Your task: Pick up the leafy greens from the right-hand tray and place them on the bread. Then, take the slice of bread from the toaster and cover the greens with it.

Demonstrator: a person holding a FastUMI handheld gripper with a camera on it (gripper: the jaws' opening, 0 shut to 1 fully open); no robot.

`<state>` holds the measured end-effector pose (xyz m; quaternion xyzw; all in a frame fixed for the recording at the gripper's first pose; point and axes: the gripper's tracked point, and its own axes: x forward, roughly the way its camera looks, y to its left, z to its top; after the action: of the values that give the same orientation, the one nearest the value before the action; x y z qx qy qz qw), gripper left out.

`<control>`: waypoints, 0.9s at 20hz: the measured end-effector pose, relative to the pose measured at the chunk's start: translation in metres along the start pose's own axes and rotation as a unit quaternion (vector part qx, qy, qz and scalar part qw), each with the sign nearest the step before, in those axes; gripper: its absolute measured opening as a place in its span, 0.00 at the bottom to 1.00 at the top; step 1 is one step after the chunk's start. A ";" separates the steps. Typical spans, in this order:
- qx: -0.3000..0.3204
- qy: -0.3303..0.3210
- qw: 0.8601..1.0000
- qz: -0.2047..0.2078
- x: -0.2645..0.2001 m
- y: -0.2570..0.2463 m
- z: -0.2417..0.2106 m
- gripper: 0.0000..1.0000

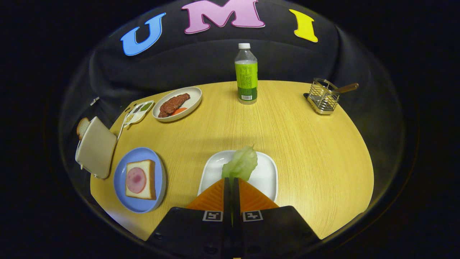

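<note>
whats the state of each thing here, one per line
gripper: shut on the leafy greens
leafy greens: pinched, above the white tray
bread on blue plate: open-faced, ham on top
toaster: slice sticking out
bottle: upright, capped

Not much to read here tbh. The bottle has a green label with a barcode, print too small to make out. The tool carries two square black-and-white markers.

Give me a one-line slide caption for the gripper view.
Gripper shut on lettuce over the white tray, with the ham-topped bread on its blue plate and the toaster nearby.
</note>
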<state>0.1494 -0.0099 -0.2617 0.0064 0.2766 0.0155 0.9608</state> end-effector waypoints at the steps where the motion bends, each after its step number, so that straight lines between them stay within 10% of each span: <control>1: -0.005 -0.003 1.000 0.002 -0.006 0.004 0.007 0.05; 18: -0.095 0.006 0.980 0.175 -0.049 0.212 0.035 0.05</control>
<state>0.1208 0.1997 -0.2015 -0.0367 0.2746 0.2097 0.9377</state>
